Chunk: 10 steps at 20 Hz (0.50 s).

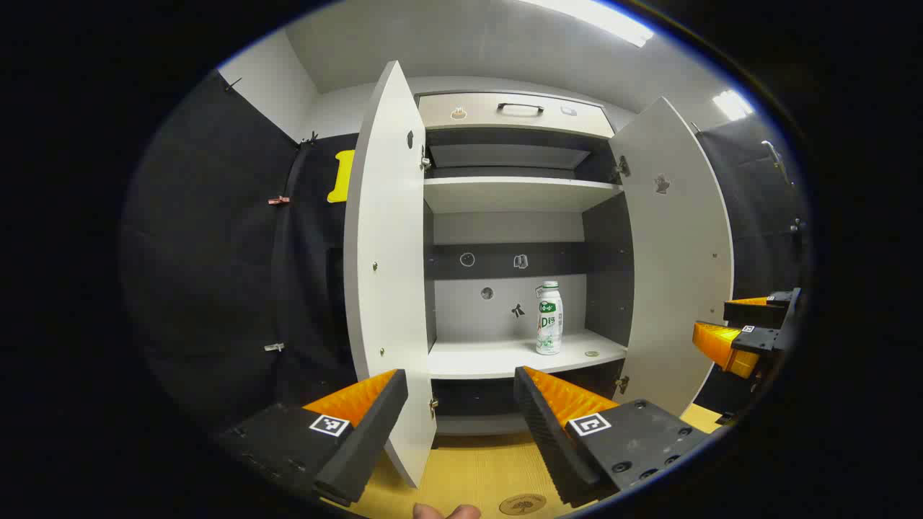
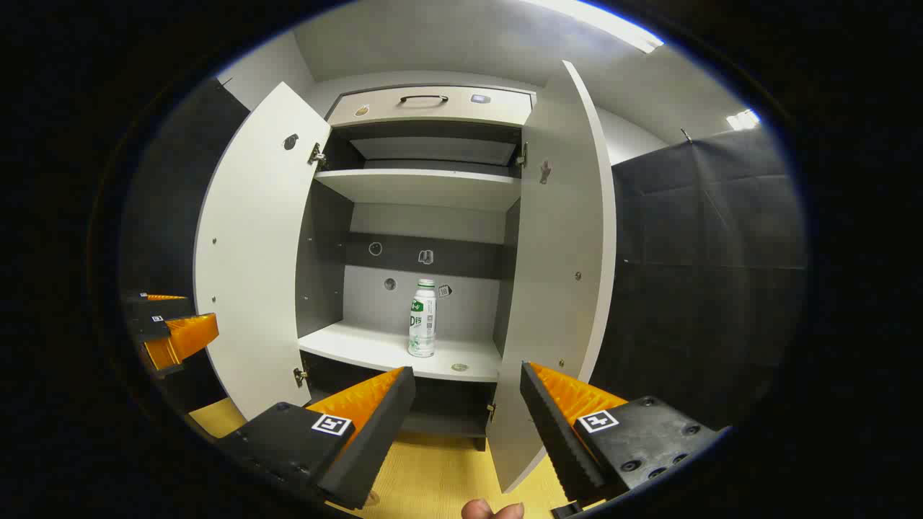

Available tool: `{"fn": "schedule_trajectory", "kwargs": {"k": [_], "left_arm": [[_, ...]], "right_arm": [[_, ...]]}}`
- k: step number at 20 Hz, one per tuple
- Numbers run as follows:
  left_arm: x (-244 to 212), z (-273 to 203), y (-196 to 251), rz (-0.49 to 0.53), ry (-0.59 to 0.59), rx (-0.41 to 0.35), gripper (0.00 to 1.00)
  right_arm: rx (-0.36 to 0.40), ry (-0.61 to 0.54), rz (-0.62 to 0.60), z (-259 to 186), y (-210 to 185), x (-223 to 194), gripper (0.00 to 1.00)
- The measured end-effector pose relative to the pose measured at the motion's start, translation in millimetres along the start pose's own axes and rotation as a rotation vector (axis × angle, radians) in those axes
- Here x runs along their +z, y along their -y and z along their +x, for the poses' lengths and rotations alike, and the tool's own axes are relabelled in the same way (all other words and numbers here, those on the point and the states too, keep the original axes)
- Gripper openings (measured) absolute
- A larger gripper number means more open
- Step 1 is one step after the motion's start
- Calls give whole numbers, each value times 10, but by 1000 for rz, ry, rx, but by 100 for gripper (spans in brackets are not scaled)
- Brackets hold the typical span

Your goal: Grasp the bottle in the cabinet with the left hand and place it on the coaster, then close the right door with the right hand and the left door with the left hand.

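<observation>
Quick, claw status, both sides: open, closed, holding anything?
Left claw: open, empty, short of the bottle on the cabinet shelf.
Right claw: open, empty, near the right door.

Ahead of the left gripper (image 1: 461, 411), the cabinet (image 1: 515, 194) shows smooth matt white panels, its bottle (image 1: 549, 318) glossy plastic. Below lies a wood-grain table (image 1: 469, 472); matt black cloth (image 1: 209, 252) hangs left.
</observation>
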<state>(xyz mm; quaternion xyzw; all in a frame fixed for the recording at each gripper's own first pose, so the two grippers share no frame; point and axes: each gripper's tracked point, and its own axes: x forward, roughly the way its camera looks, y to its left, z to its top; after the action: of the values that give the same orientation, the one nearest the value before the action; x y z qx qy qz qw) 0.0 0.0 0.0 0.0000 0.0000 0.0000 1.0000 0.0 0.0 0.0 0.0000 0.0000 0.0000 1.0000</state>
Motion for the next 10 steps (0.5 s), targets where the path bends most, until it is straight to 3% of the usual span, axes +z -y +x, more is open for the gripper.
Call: {"fn": "schedule_trajectory", "kwargs": {"k": [10], "left_arm": [[-30, 28, -57, 1, -8, 9, 95]], "right_arm": [[-3, 4, 9, 15, -31, 32, 97]]}}
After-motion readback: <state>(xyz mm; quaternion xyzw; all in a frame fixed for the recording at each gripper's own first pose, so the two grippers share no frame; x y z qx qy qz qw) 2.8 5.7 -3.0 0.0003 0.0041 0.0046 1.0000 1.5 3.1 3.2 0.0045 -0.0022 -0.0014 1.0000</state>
